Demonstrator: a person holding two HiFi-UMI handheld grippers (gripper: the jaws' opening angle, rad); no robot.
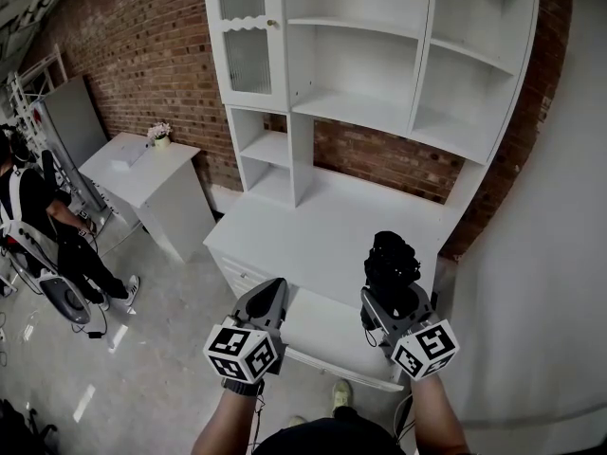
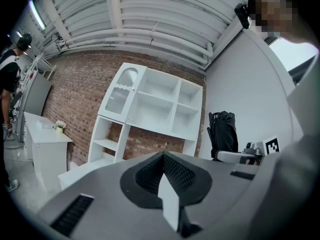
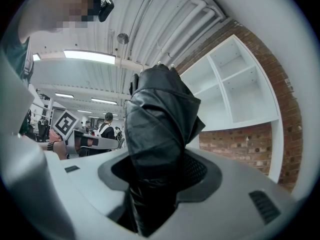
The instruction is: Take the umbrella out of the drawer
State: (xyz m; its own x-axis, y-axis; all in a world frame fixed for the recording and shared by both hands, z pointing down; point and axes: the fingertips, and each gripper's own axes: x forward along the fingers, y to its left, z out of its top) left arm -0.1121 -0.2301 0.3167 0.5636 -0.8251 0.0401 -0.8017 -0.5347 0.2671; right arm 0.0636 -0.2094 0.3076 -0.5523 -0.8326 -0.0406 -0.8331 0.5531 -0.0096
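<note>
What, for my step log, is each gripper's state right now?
Left gripper: closed, holding nothing.
Right gripper: closed on the black umbrella.

Left hand-held gripper [image 1: 273, 290], jaws together, empty — right hand-held gripper [image 1: 396, 300], clamped on umbrella [image 1: 391, 257]

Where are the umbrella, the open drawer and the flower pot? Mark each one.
umbrella [image 1: 391, 260], head view, middle of its folded black canopy.
drawer [image 1: 327, 335], head view, its bare bottom panel.
flower pot [image 1: 159, 133], head view, on its blossoms.
</note>
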